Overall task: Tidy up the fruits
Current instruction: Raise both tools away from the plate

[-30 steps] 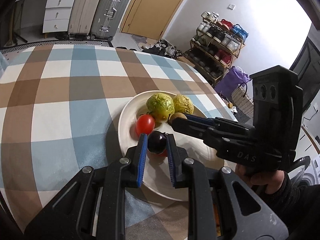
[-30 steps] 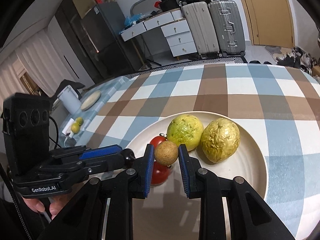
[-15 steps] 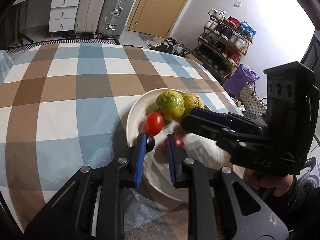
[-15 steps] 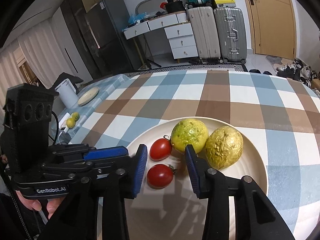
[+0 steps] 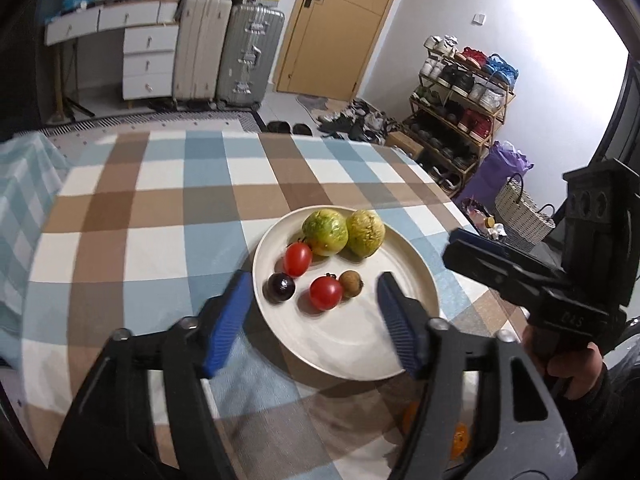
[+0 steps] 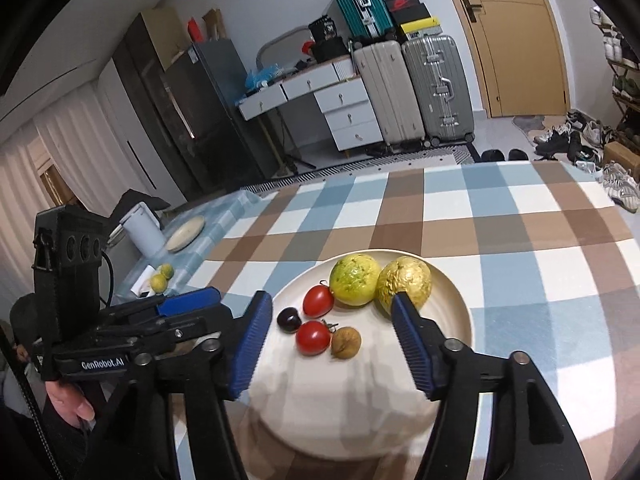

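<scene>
Left wrist view: the left gripper (image 5: 312, 312) stands with its jaws spread wide and nothing between the blue pads; they have just been opening, and the dark plum-like fruit (image 5: 279, 287) now lies free on the cream plate (image 5: 352, 364), near its left rim. The right gripper (image 6: 326, 340) is likewise parted and empty, its jaws also having just been opening; the small brown longan-like fruit (image 6: 346, 342) sits loose on the plate, touching 1 of the 2 cherry tomatoes (image 6: 313, 337). The other tomato (image 6: 318, 300) lies just beside the green guava-like fruit (image 6: 355, 279), which touches the wrinkled yellow fruit (image 6: 405, 282) at the far side of the plate. So all 6 fruits rest together on the plate, which stands on the checked tablecloth (image 5: 160, 216).

Judged from this, the placing step looks finished, and the risk is in leaving. The small round fruits are free to roll; a pad brushing the plum-like fruit or the longan-like one as the tools draw away could knock it over the low rim. The 2 grippers are also close together, so a careless pull-back could bump 1 into the other or tip the plate's near edge.
</scene>
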A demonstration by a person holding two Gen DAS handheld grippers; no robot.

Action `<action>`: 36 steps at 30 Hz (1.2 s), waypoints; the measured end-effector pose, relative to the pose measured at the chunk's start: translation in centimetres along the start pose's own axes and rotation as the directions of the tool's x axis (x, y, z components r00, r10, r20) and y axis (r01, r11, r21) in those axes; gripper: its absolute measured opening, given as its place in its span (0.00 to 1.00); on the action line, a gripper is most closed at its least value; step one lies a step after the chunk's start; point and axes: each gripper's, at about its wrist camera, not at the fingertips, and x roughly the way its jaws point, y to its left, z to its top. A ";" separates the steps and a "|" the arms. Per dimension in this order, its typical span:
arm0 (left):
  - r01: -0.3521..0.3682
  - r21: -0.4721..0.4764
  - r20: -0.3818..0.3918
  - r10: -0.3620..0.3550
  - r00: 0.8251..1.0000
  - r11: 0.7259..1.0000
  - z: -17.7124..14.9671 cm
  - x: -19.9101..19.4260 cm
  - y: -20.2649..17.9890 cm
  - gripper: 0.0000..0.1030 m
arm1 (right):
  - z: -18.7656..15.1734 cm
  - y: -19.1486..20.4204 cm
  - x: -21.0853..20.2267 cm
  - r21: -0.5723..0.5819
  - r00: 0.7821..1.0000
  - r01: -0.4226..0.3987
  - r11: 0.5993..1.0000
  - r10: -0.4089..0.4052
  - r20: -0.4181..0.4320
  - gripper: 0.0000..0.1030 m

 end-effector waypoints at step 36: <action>-0.155 -0.057 0.236 0.164 0.958 0.986 -12.2 -14.0 -8.9 0.99 | -10.8 6.6 -15.7 -0.189 0.987 0.008 0.982 0.022 0.160 1.00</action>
